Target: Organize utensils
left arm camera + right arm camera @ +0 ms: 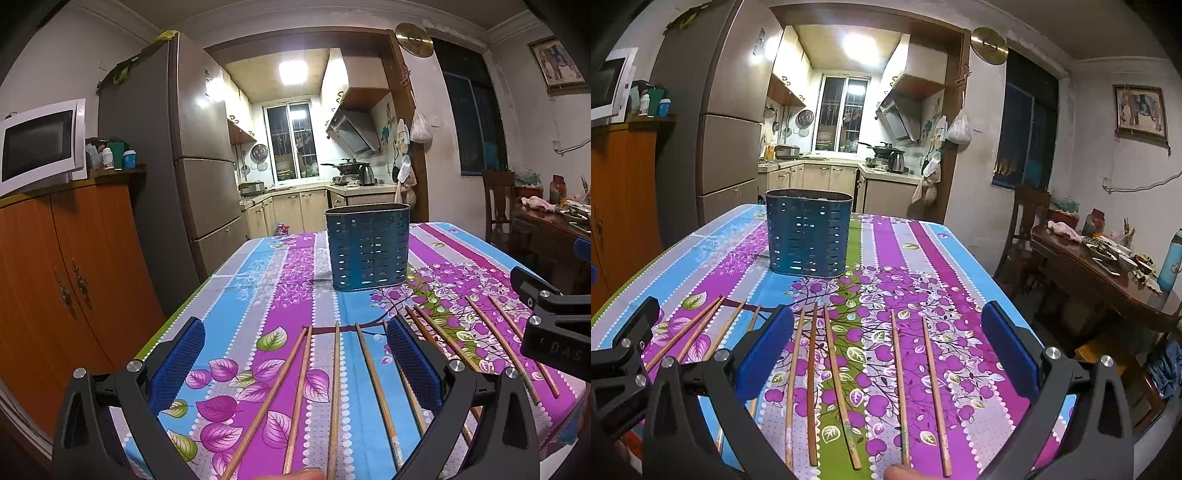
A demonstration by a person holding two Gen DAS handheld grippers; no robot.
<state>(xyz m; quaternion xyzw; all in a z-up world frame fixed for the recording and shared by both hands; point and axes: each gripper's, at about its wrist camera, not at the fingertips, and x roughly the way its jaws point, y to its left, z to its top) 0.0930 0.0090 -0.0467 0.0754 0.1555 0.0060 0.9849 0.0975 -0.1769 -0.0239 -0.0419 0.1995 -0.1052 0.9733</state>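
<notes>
Chopsticks are laid out in a loose row on the flowered tablecloth, near its front edge.

Both the left gripper and the right gripper are held spread wide above them, nothing being grasped (a fingertip shows at each bottom edge); the blue slotted holder is set upright well beyond the row.

Home dining room opening onto a kitchen: fridge at left, microwave far left, range hood and kitchen cabinets center background.
</notes>
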